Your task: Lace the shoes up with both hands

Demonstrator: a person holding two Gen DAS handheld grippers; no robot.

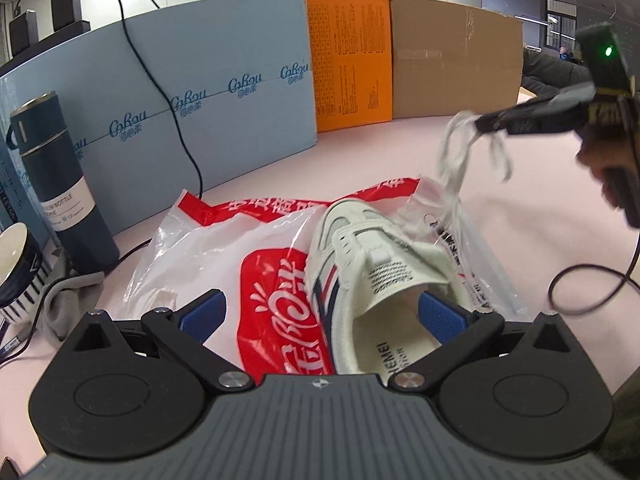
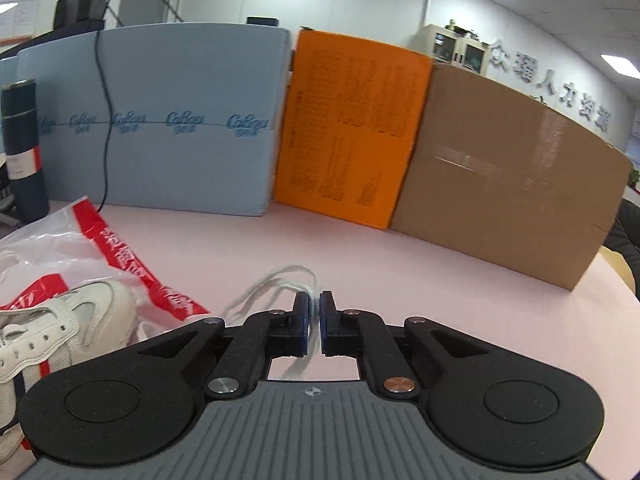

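A white sneaker [image 1: 360, 264] with navy and red stripes lies on a red and white plastic bag [image 1: 256, 264] on the pink table. My left gripper [image 1: 320, 312] is open, its blue pads on either side of the shoe's heel opening. My right gripper [image 2: 315, 320] is shut on a bunched white shoelace [image 2: 280, 280], held above the table to the right of the shoe [image 2: 60, 328]. In the left wrist view the right gripper [image 1: 496, 122] shows at the upper right with the lace [image 1: 460, 148] hanging from it.
A dark blue flask [image 1: 60, 184] and a striped bowl [image 1: 20, 268] stand at the left. A blue foam board [image 1: 200, 88], an orange board [image 1: 352, 56] and a cardboard box [image 1: 452, 60] line the back. A black cable [image 1: 584, 284] loops at the right.
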